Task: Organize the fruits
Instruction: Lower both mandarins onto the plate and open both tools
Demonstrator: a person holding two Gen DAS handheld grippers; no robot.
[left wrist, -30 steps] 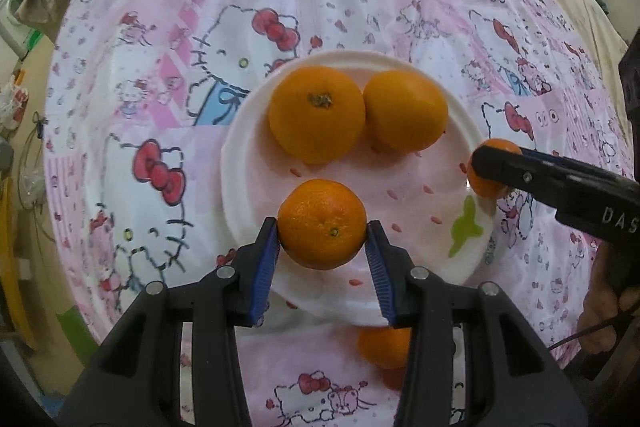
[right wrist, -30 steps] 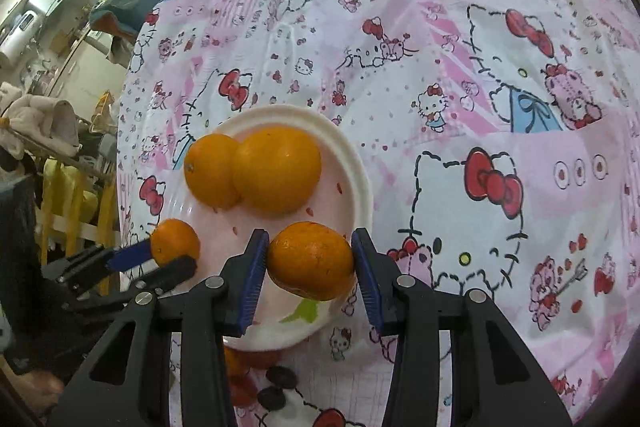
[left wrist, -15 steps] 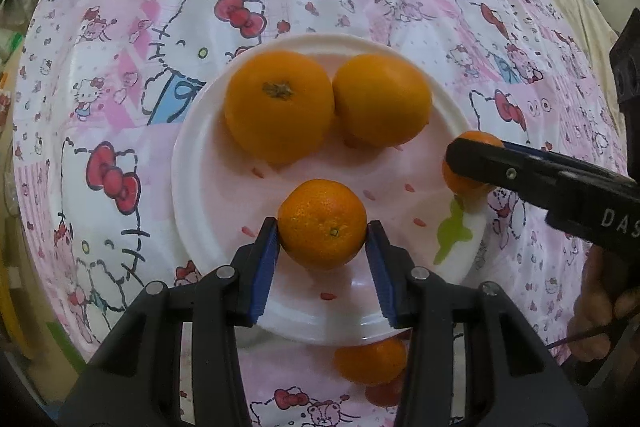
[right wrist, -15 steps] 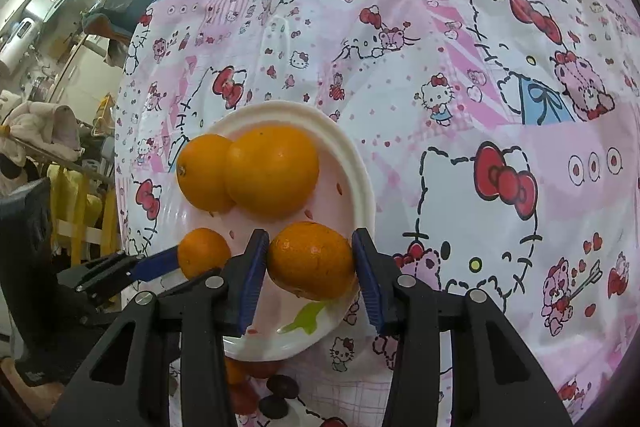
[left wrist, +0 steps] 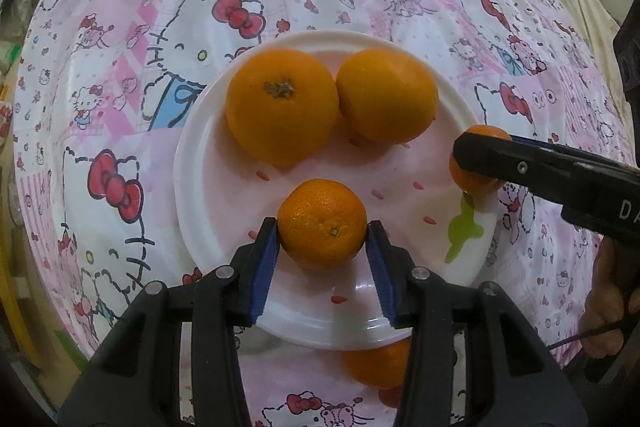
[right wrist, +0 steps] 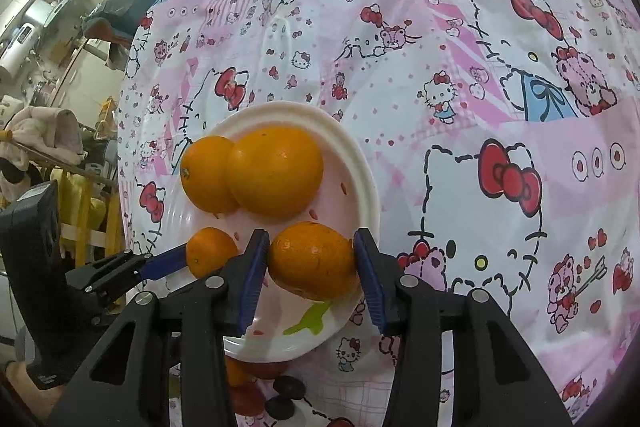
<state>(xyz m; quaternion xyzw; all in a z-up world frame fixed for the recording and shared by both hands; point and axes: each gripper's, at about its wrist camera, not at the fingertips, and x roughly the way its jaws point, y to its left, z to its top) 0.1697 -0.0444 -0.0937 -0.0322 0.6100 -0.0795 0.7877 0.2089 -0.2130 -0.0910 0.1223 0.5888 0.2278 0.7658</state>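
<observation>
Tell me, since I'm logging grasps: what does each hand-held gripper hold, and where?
Left hand-held gripper: small orange, pinched across its sides. Right hand-held gripper: another orange, also by its sides, over the plate.

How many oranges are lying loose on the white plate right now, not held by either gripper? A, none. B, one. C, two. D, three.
C: two large oranges lie side by side at the far side of the plate, while the left gripper and right gripper each hold a smaller orange over it.
</observation>
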